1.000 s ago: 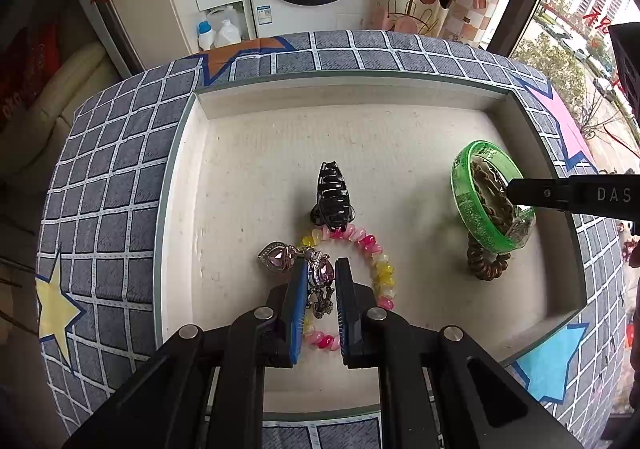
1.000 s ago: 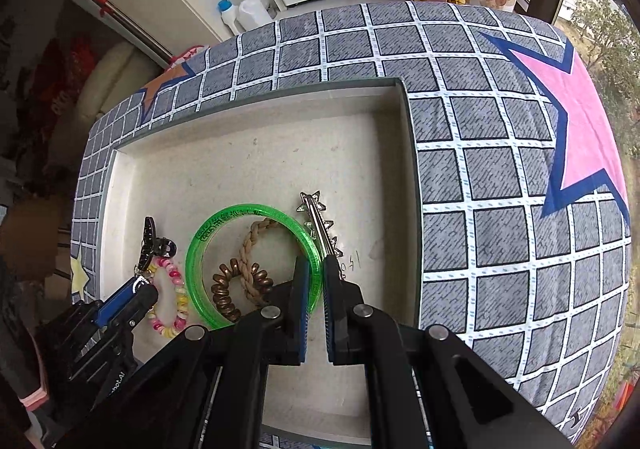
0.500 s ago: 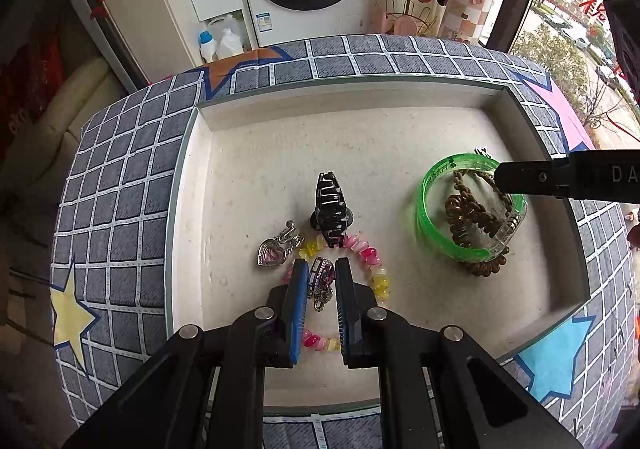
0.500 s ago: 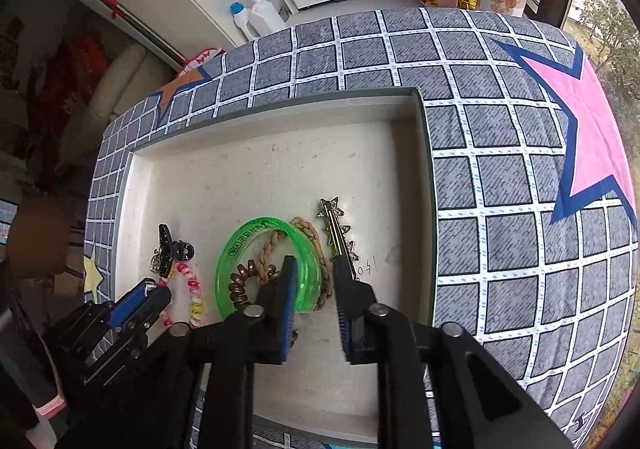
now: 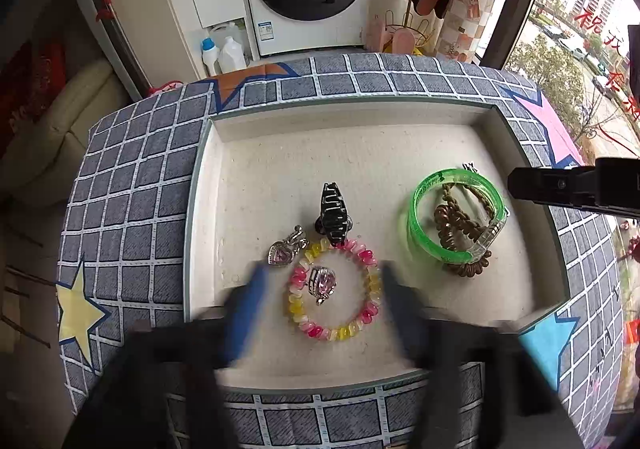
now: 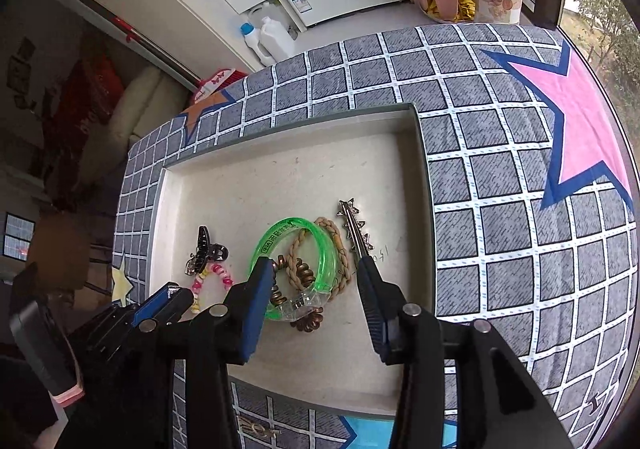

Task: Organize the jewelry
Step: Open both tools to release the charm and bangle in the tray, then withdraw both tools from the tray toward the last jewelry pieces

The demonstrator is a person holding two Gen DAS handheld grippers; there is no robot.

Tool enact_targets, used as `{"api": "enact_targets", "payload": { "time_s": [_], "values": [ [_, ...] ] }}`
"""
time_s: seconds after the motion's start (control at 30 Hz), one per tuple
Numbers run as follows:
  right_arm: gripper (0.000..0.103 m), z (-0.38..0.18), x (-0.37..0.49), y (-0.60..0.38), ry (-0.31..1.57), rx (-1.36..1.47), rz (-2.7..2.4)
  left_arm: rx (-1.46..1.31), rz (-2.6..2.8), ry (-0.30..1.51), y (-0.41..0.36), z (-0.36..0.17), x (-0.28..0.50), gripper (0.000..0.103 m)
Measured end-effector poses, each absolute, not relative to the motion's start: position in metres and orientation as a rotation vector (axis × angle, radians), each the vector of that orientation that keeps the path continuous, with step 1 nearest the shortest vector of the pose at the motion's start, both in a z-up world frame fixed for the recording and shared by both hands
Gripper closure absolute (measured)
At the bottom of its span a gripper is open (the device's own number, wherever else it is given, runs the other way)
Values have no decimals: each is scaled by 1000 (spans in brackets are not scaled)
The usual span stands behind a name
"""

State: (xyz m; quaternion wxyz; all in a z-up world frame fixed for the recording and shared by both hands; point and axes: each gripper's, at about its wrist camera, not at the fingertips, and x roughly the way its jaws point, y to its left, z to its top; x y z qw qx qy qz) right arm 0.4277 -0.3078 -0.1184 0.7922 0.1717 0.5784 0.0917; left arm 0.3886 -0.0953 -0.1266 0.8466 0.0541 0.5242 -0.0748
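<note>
Green bangle (image 6: 294, 269) sits between the spread right gripper (image 6: 316, 281), jaws just opened; left gripper (image 5: 320, 289) likewise spread, should lift clear of the tray (image 5: 360, 121)

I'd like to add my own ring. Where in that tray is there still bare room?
The far half of the tray is bare, from the back wall down to the black hair clip. The near part is crowded: bead bracelet, heart earrings, and the green bangle on the right.
</note>
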Motion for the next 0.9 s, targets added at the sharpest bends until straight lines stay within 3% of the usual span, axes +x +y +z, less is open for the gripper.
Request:
{"api": "enact_targets", "payload": {
  "time_s": [0.13,0.37,0.53,0.57,0.6,0.9],
  "values": [
    [53,-113,420,-307,1235,393,208,115,-152,1058,-92,-112,382,0],
    [22,-101,400,-305,1208,434,247,121,-155,1030,-86,-97,362,0],
    [14,-93,380,-306,1179,468,249,129,-161,1029,-76,-91,338,0],
    [4,-91,375,-306,1168,475,249,132,-162,1029,-74,-90,333,0],
    [0,-88,369,-306,1156,481,253,135,-161,1029,-72,-90,329,0],
    [0,-78,318,-294,1163,445,267,142,-194,1063,-55,-101,288,0]
  ]
}}
